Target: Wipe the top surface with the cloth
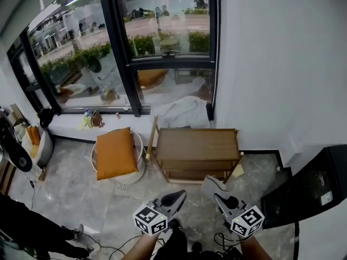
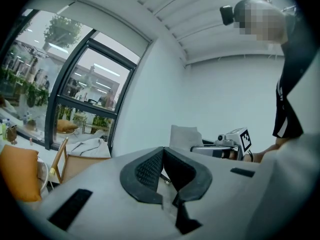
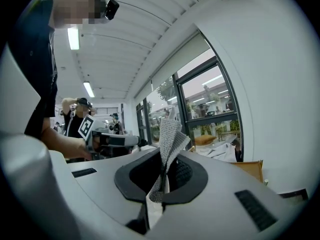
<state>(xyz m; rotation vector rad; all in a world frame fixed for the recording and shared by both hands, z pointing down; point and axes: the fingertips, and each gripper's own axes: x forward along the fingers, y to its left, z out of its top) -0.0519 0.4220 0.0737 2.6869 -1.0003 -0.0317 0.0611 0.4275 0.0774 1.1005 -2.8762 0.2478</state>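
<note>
While right gripper (image 3: 162, 176) clamps cloth (image 3: 170, 136), table (image 1: 196, 144) stands apart.

Left gripper (image 1: 174, 198) and right gripper (image 1: 223, 200) low in frame, before a wooden surface (image 1: 197, 143). Grey cloth (image 1: 211, 184) at the right gripper's tip. Orange cushion (image 1: 114, 153) left of the surface.
</note>
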